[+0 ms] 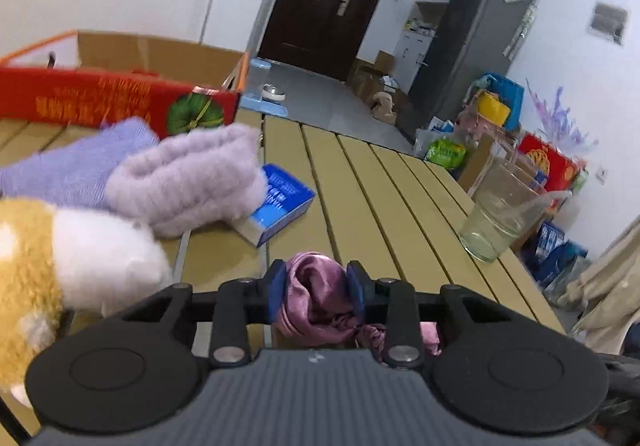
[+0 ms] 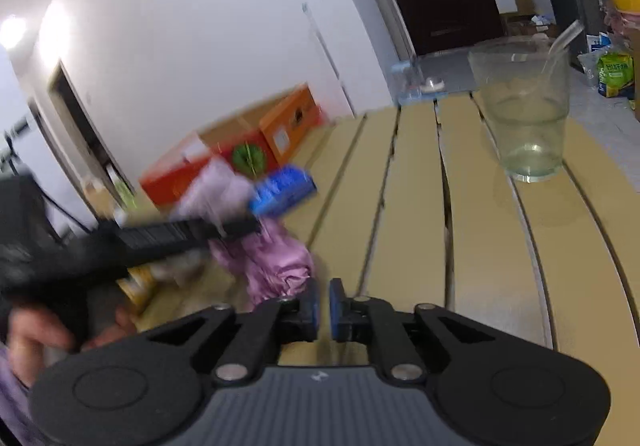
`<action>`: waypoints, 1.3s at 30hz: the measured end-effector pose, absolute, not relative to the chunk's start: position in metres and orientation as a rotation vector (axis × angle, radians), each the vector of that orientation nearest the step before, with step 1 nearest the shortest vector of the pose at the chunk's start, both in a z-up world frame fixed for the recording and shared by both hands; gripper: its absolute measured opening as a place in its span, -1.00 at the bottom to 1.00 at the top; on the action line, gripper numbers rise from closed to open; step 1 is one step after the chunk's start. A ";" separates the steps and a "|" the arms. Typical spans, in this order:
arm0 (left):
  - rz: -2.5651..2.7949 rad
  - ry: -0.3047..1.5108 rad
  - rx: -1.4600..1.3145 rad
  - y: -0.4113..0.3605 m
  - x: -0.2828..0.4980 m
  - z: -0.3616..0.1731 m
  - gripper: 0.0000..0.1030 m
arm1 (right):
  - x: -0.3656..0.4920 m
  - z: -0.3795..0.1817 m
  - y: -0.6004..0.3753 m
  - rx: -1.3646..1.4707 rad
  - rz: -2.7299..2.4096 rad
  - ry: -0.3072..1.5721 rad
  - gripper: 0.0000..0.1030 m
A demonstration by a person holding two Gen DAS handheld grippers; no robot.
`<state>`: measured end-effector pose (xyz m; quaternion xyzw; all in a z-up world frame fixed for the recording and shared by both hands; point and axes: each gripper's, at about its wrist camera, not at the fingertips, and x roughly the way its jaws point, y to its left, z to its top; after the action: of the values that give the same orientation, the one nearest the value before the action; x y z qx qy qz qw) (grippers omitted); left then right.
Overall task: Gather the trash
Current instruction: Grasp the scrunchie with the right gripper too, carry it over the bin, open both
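Observation:
My left gripper (image 1: 316, 282) is shut on a crumpled pink satin cloth (image 1: 316, 298) and holds it just over the slatted yellow table (image 1: 400, 214). The same cloth (image 2: 276, 262) shows in the right wrist view, hanging from the blurred left gripper (image 2: 256, 226). My right gripper (image 2: 324, 302) is shut and empty, just right of the cloth and low over the table (image 2: 480, 266). A blue carton (image 1: 280, 202) lies on the table beyond the cloth; it also shows in the right wrist view (image 2: 284, 188).
A clear plastic cup with a straw (image 1: 504, 206) stands near the table's right edge, also in the right wrist view (image 2: 524, 110). Fluffy lilac socks (image 1: 188, 182), a purple towel (image 1: 68, 170), a plush toy (image 1: 60, 266) and a red box (image 1: 100, 100) crowd the left side.

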<state>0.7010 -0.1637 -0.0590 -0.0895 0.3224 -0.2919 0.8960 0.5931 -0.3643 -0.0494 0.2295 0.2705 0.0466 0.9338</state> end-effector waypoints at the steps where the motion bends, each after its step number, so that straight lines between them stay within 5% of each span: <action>1: -0.608 0.665 -0.206 -0.160 0.700 -0.061 -0.37 | 0.593 -0.048 -0.362 0.478 0.121 0.541 -0.71; 3: -0.605 0.673 -0.244 -0.157 0.702 -0.065 -0.38 | 0.597 -0.052 -0.354 0.469 0.141 0.546 -0.21; 4: -0.600 0.681 -0.267 -0.155 0.702 -0.067 -0.38 | 0.600 -0.056 -0.350 0.473 0.133 0.554 -0.16; 9: -0.607 0.711 -0.304 -0.149 0.701 -0.062 -0.23 | 0.617 -0.078 -0.344 0.493 0.057 0.594 -0.42; 13: -0.617 0.666 -0.264 -0.143 0.693 -0.056 0.39 | 0.616 -0.082 -0.352 0.528 0.060 0.601 -0.84; 14: -0.601 0.670 -0.257 -0.145 0.693 -0.056 0.36 | 0.616 -0.082 -0.349 0.505 0.056 0.603 -0.87; 17: -0.637 0.705 -0.234 -0.152 0.695 -0.061 -0.33 | 0.616 -0.081 -0.347 0.488 0.055 0.600 -0.90; 23: -0.617 0.694 -0.252 -0.146 0.681 -0.055 -0.76 | 0.611 -0.074 -0.346 0.478 0.067 0.592 -0.92; 32: -0.499 0.550 -0.280 -0.049 0.562 -0.016 -0.79 | 0.567 -0.035 -0.285 0.401 0.329 0.520 -0.93; 39: -0.300 0.590 -0.380 0.049 0.450 -0.040 -0.80 | 0.515 -0.042 -0.181 0.181 0.574 0.624 -0.93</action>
<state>0.4499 0.0490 -0.0395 -0.1854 0.2881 -0.1464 0.9280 0.5147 -0.1809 -0.0421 0.0875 0.3023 0.2783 0.9075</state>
